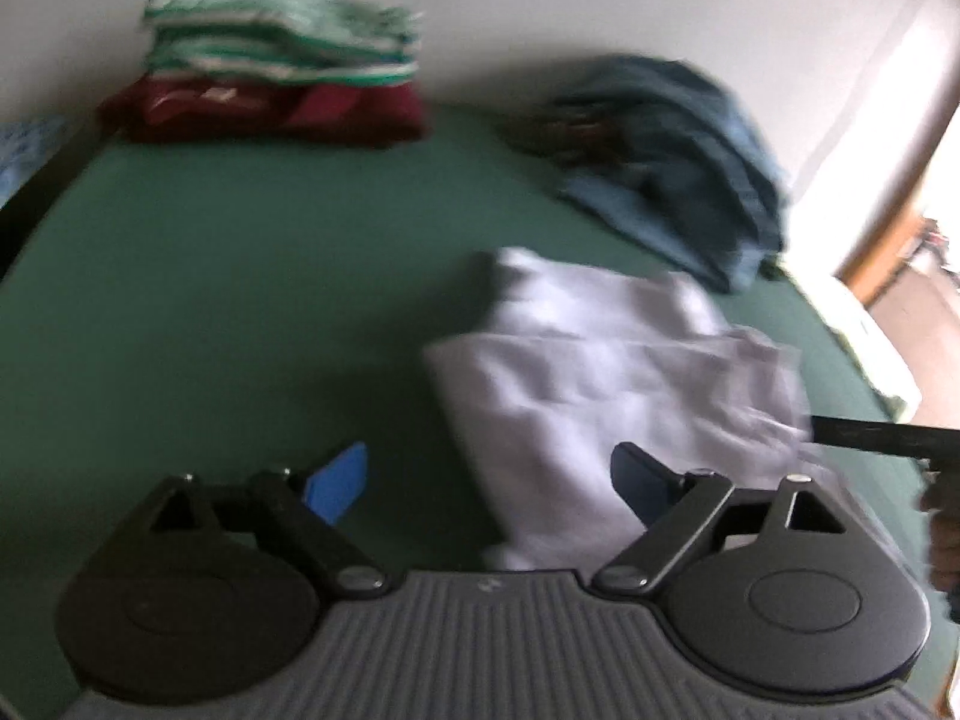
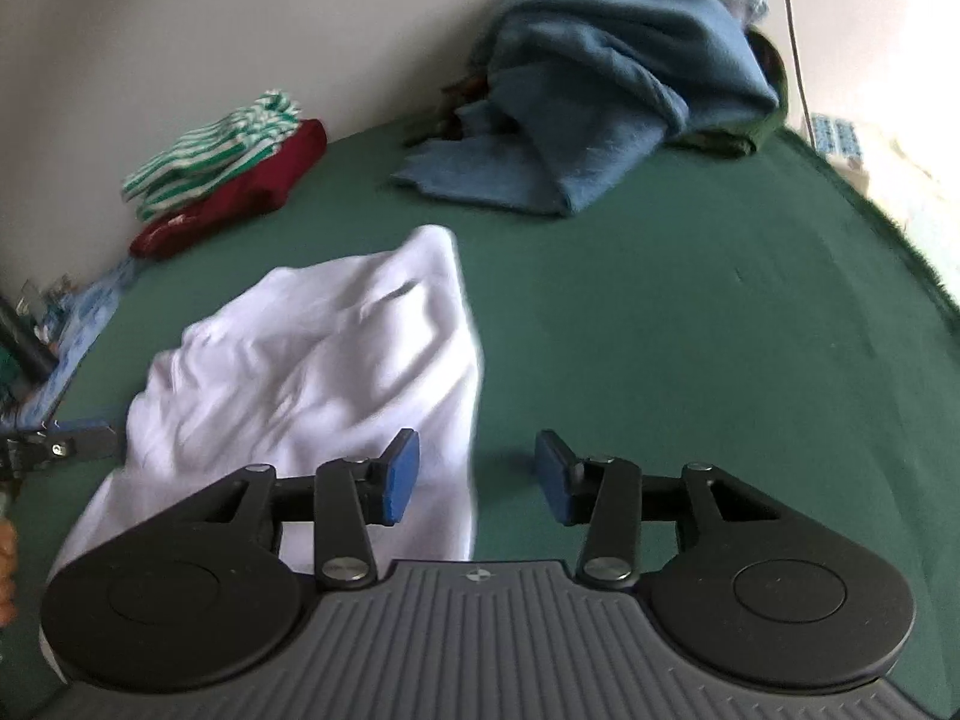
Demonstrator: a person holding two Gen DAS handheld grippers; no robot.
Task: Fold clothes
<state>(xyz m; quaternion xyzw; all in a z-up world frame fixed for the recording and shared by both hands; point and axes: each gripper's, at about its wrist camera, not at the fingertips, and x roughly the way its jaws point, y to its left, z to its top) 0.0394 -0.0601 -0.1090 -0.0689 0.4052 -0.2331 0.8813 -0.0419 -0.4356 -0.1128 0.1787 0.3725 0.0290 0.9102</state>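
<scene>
Right wrist: blue heap (image 2: 600, 90), folded stack (image 2: 222, 168) behind

One white cloth (image 2: 312, 360) lay flat on one green cover (image 2: 690, 330). One blue blanket heap (image 2: 600, 102) sat at back. One folded pile held two pieces: one green-and-white striped cloth (image 2: 204, 150) on one dark red cloth (image 2: 240, 198). Two black grippers with blue pads: left (image 1: 486, 480), right (image 2: 477, 474).
</scene>
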